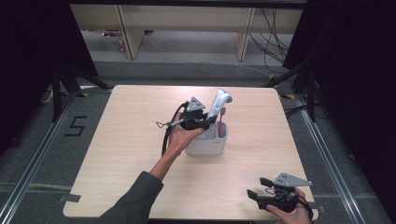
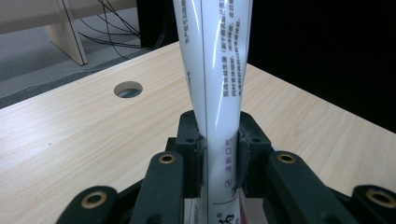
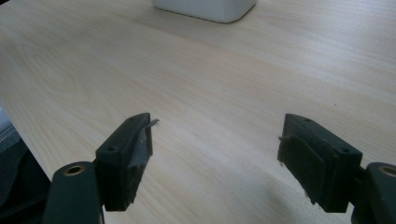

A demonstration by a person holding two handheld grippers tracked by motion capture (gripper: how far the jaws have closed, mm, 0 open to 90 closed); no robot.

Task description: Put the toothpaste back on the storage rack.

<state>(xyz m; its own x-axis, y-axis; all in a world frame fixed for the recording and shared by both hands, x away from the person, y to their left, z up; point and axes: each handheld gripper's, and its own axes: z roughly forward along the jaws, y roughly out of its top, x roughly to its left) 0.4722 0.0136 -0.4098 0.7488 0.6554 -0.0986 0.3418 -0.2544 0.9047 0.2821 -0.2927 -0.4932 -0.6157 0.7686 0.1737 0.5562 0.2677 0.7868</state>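
Tongs at the right hang spread over bare table, a white holder beyond them. Left tongs pinch a white tube, upright and leaning slightly, printed with small Chinese characters too fine to read; the high view shows it above the holder.

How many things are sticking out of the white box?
2: a white tube, tilted and clamped in the left tool above the white box, and a pink stick standing at the box's right end. More may be hidden inside.
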